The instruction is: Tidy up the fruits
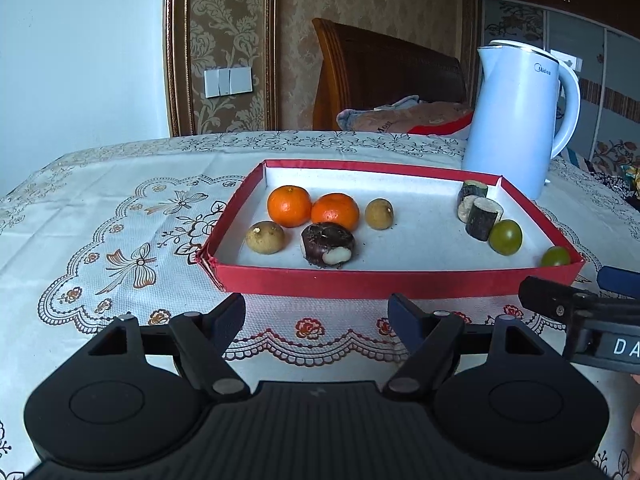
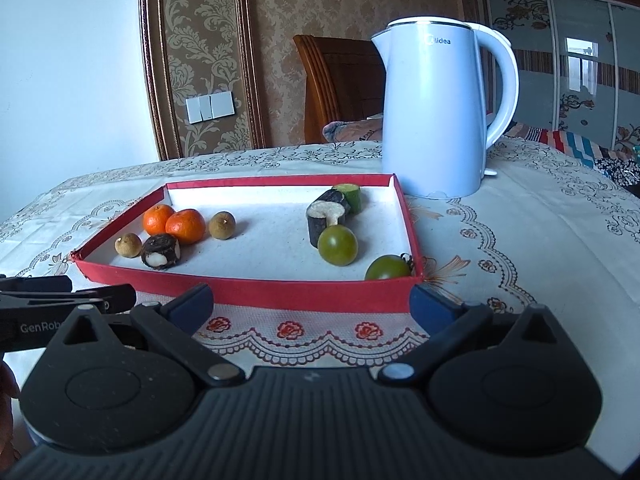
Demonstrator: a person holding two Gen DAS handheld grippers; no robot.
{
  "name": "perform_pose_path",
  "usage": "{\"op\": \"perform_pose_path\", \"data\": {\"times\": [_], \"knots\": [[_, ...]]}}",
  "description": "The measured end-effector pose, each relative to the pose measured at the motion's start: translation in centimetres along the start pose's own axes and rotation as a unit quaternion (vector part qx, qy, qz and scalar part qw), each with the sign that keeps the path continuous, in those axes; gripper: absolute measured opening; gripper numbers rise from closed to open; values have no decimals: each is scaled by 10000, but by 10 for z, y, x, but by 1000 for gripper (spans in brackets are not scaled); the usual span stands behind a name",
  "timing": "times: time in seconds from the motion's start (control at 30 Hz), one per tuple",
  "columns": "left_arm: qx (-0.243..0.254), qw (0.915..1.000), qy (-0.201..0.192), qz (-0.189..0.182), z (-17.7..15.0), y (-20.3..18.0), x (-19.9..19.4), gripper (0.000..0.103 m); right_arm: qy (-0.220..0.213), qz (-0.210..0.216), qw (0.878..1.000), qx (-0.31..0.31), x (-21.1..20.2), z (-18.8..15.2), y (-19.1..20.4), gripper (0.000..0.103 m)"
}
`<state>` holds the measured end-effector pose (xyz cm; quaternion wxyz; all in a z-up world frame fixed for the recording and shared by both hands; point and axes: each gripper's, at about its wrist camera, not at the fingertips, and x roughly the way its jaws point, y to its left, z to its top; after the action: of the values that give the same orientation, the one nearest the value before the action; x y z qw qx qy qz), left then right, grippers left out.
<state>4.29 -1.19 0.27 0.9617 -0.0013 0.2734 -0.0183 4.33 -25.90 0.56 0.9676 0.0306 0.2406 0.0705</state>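
Underneath, a floral lace tablecloth (image 1: pixel 120 208) covers the table, with a white kettle (image 1: pixel 516 120) at 1 o'clock, and patterned wallpaper and a wooden headboard (image 1: pixel 384 76) behind. Both the left gripper (image 1: pixel 316 316) and right gripper (image 2: pixel 312 304) hover just short of the red tray (image 1: pixel 392 278), fingers spread apart and holding nothing; the tray holds 2 tangerines (image 1: pixel 289 205) at 11 o'clock, longans, a dark peeled piece and cut stalk segments (image 1: pixel 482 218). At 3 o'clock 1 green tomato (image 1: pixel 555 256) is partly hidden by the tray rim, and the dark piece's kind is hard to make out.
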Motion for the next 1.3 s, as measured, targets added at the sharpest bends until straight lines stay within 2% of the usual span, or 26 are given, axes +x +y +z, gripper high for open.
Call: {"op": "perform_pose_path", "data": {"times": [0.6,1.3], "knots": [[116,9997,-193,85,-1,-4,-4,78,84,-13,10000,-31,4,-2,0,103],[65,9997,-74,209,0,-1,-1,78,64,-17,10000,-28,4,-2,0,103]]}}
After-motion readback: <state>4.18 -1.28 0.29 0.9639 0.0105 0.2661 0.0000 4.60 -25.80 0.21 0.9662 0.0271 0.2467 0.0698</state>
